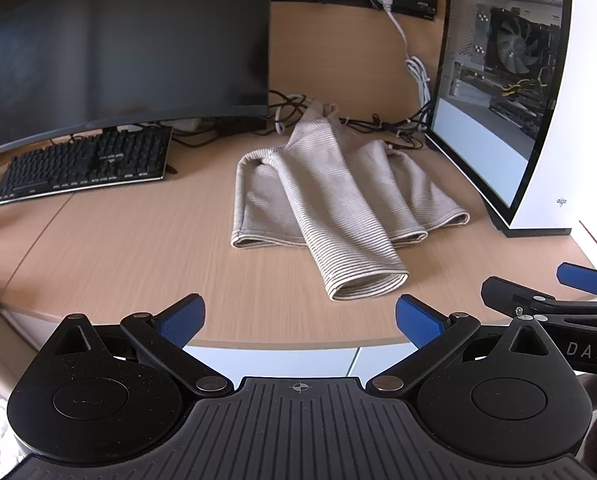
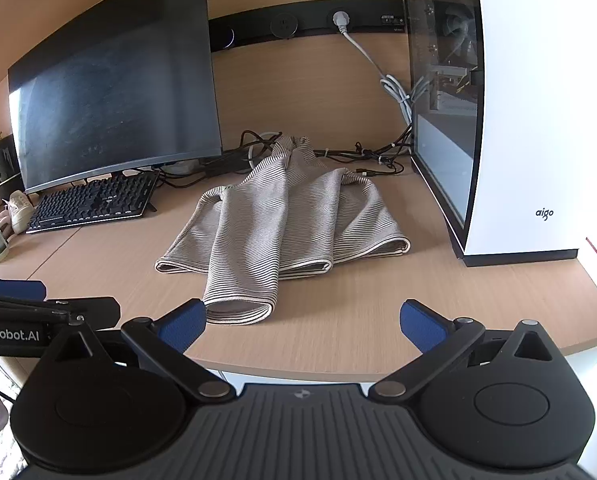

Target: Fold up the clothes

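A beige-and-white striped knit garment [image 1: 330, 196] lies partly folded in the middle of the light wooden desk [image 1: 118, 248], with one long sleeve [image 1: 338, 232] laid diagonally over its body and the cuff opening facing the desk's near edge. The left gripper [image 1: 300, 320] hovers over that near edge, its blue-padded fingers [image 1: 182, 322] spread wide apart and holding nothing. The right gripper [image 2: 302, 324] hangs just beside it, its jaws likewise wide apart and empty, its left pad close to the sleeve cuff. Behind the garment a tangle of black cables [image 2: 362, 160] runs along the back of the desk. A white glass-sided computer case [image 1: 538, 100] stands to the right, its fan [image 1: 516, 50] and boards visible inside. A dark curved monitor [image 1: 126, 48] and black keyboard [image 1: 86, 166] sit to the left.
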Motion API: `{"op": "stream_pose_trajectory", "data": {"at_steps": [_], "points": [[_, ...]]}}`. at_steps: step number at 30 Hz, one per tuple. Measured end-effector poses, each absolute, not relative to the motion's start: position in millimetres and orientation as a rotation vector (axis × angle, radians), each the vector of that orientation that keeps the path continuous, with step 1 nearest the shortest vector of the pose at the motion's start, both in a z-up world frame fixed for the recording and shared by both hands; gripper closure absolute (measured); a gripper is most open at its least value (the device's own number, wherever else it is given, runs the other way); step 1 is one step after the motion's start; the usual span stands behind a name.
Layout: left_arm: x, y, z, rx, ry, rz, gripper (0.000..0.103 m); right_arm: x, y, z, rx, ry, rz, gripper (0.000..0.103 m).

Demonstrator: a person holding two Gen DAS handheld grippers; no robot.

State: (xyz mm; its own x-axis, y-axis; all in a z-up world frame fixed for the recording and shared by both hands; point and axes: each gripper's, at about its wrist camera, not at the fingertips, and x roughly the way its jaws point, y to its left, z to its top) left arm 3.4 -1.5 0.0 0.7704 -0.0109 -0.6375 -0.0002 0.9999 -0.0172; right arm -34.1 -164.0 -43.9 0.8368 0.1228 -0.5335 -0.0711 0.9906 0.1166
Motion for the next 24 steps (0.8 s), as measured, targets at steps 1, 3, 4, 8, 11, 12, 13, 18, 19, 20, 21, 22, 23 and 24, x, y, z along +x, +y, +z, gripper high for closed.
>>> {"op": "stream_pose_trajectory", "data": {"at_steps": [1,3,4,8,11,12,13,18,19,20,21,22,23,24], "points": [[4,-2,0,-0.015,0.692,-0.006,0.0,-34,-164,-44,0.092,0.572,0.103,0.0],[5,-3,-1,-0.009,0.694,-0.005,0.0,-32,-164,-44,0.093,0.575,0.102,0.0],[6,-3,-1,-0.009,0.695,-0.004,0.0,-31,-164,-44,0.094,0.576,0.103,0.0],[8,-2,-2,-0.015,0.702,0.001,0.0,-30,-164,-45,0.093,0.577,0.105,0.0],[9,-1,-2,-0.018,0.701,0.003,0.0,-28,-165,-45,0.094,0.579,0.106,0.0],[9,-1,-2,-0.018,0.7,0.004,0.0,-28,-165,-45,0.094,0.58,0.106,0.0],[9,-1,-2,-0.019,0.7,0.004,0.0,-27,-164,-46,0.094,0.581,0.107,0.0],[11,0,-4,-0.019,0.705,0.006,0.0,-26,-163,-47,0.095,0.589,0.11,0.0],[11,1,-4,-0.019,0.706,0.007,0.0,-25,-163,-47,0.096,0.591,0.111,0.0],[11,2,-5,-0.02,0.707,0.006,0.0,-25,-163,-47,0.097,0.593,0.111,0.0],[11,2,-5,-0.02,0.708,0.006,0.0,-24,-163,-47,0.098,0.595,0.111,0.0],[12,3,-5,-0.021,0.71,0.006,0.0,-24,-163,-48,0.099,0.597,0.111,0.0],[12,3,-6,-0.021,0.711,0.006,0.0,-23,-162,-48,0.099,0.598,0.112,0.0],[12,4,-6,-0.021,0.711,0.006,0.0,-23,-162,-48,0.099,0.599,0.112,0.0]]}}
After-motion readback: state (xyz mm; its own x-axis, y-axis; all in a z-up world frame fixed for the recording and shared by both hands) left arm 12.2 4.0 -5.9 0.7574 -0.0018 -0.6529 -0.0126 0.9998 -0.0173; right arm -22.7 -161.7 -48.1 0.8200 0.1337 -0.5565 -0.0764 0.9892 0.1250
